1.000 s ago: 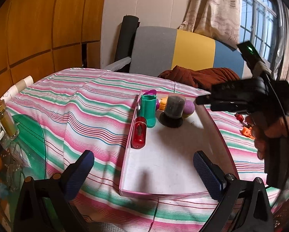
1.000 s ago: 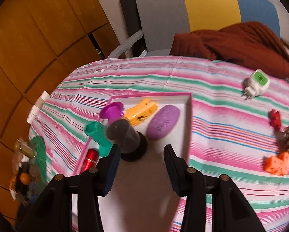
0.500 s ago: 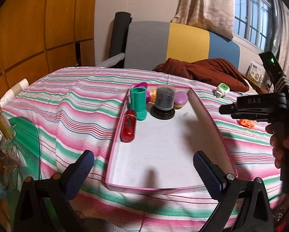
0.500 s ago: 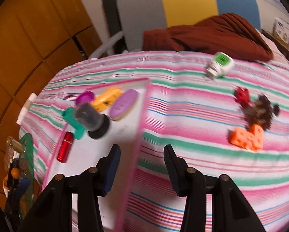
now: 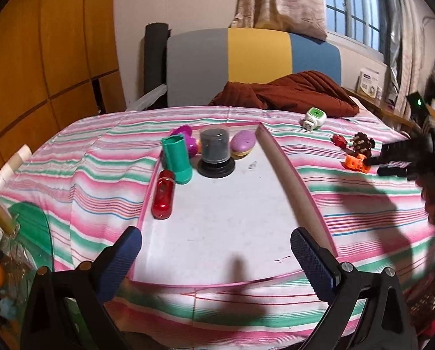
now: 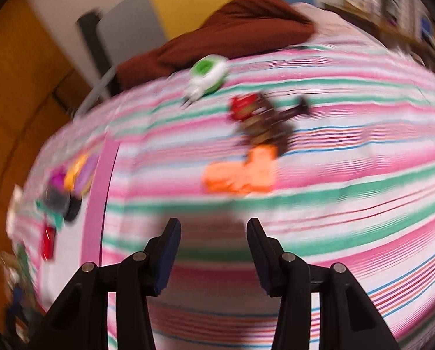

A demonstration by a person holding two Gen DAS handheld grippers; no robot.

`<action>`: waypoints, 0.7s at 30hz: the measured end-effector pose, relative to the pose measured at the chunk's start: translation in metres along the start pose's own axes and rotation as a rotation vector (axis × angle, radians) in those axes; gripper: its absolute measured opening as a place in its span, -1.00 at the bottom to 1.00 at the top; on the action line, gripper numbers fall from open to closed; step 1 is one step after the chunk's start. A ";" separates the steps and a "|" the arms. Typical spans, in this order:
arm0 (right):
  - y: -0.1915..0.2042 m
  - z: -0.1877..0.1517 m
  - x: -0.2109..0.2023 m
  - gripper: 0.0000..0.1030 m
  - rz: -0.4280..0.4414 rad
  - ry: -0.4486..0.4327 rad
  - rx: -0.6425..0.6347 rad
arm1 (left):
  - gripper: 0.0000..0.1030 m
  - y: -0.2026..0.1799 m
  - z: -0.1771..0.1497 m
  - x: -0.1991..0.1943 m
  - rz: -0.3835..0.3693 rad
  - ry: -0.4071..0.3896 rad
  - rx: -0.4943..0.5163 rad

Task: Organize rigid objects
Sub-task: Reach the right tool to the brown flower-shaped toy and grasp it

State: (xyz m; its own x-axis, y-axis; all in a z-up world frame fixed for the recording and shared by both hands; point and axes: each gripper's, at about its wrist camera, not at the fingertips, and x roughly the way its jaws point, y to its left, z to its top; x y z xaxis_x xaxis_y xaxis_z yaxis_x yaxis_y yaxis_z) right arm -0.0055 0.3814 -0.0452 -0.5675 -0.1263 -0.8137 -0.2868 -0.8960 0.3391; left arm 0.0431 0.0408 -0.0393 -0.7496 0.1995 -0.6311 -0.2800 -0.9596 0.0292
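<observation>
Right hand-held gripper [image 6: 213, 242]: partly spread, grasping nothing.
Orange block [image 6: 240, 172]: just ahead of it, on striped bed [image 6: 348, 175].
Left hand-held gripper [image 5: 216, 250]: released, over pink tray [image 5: 290, 175].
Room: curtained window [image 5: 351, 0].

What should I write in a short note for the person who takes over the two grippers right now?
Left gripper: open, empty, over the near end of the pink tray.
Right gripper: open, empty, over the striped cloth, pointed toward the orange block.
In the tray, at its far end: red capsule, green cup, dark cylinder on a black base, purple oval case, magenta piece.
On the cloth, outside the tray: orange block, red piece, brown piece, white and green plug.
Left to do: probably move those four into the tray, the orange block first.
</observation>
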 end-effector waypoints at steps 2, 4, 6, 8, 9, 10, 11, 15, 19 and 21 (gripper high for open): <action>-0.027 0.018 -0.008 -0.08 0.044 -0.026 0.097 | 0.99 -0.006 0.001 -0.001 0.000 -0.005 0.018; -0.050 0.034 -0.011 -0.08 0.100 -0.040 0.183 | 1.00 -0.011 0.003 -0.001 -0.003 -0.004 0.032; -0.072 0.048 -0.010 -0.08 0.153 -0.051 0.271 | 0.99 -0.015 0.003 -0.001 -0.005 -0.002 0.041; -0.087 0.059 -0.005 -0.08 0.202 -0.052 0.331 | 0.99 -0.019 0.003 -0.001 -0.008 -0.001 0.053; -0.090 0.063 -0.003 -0.08 0.205 -0.052 0.343 | 1.00 -0.021 0.004 -0.002 -0.009 -0.001 0.060; -0.095 0.068 0.000 -0.08 0.210 -0.055 0.351 | 1.00 -0.023 0.005 -0.002 -0.011 -0.001 0.066; -0.096 0.071 0.002 -0.08 0.214 -0.057 0.358 | 1.00 -0.026 0.006 -0.002 -0.014 -0.001 0.075; -0.106 0.081 0.021 -0.11 0.284 -0.048 0.421 | 1.00 -0.035 0.008 -0.001 -0.010 0.000 0.105; -0.116 0.083 0.040 -0.17 0.346 -0.038 0.504 | 1.00 -0.044 0.009 0.001 -0.008 0.002 0.128; -0.120 0.082 0.046 -0.26 0.361 -0.036 0.535 | 1.00 -0.048 0.009 0.002 -0.009 0.003 0.137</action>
State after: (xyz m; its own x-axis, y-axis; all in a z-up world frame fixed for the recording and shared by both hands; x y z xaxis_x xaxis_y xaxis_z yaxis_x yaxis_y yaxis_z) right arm -0.0601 0.5184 -0.0845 -0.7228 -0.3577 -0.5913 -0.4129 -0.4626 0.7846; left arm 0.0498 0.0890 -0.0346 -0.7450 0.2072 -0.6341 -0.3660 -0.9217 0.1289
